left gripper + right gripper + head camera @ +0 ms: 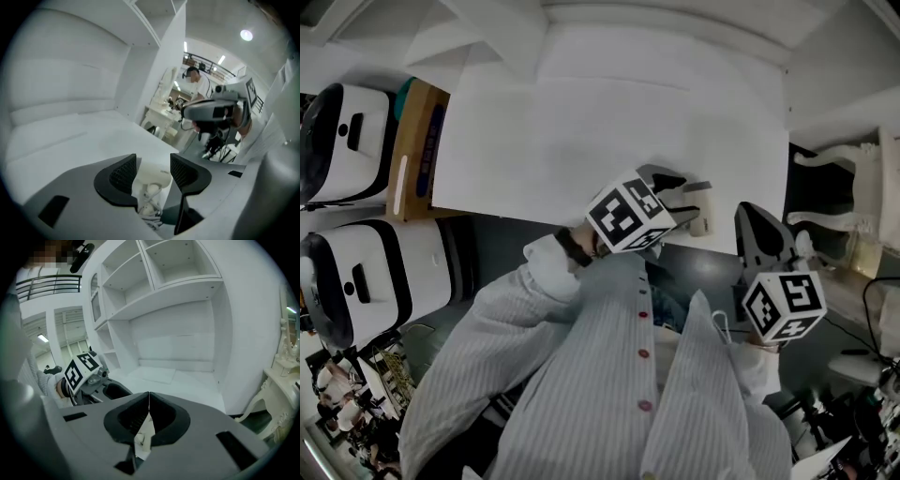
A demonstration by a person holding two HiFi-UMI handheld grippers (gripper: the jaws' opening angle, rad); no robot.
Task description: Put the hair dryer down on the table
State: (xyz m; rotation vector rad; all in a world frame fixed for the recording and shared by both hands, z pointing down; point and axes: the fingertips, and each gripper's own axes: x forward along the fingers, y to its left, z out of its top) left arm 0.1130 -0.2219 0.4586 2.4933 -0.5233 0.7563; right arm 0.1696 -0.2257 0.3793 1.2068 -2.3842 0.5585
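At the near right edge of the white table [581, 122] lies the cream hair dryer [153, 177], with its cord [149, 210] bunched against the end nearest me. It seems to rest on the tabletop just inside that edge, the closest bare spot within reach. My left tongs [153, 159] hang above it, angled downward, and their own view shows the ribbed pads spread wide. The dryer's body appears in the gap between them, but neither pad touches it, so I judge the table and not the tongs to be carrying its weight. The wide spread leaves room on both sides of the casing, which should let the tongs come away without dragging the dryer or snagging the cord. My right tongs [149, 398] are held to the right and nearer to me, off the table's edge. Their jaws are pressed together tip to tip and I can see nothing pinched between them. A pale shape shows through the hollow behind the tips, but I cannot tell what it is. They take no part here and appear to be kept aside so the left hand has free space. The far tabletop below the shelf unit [178, 291] is bare. By my reading the put-down is essentially done.
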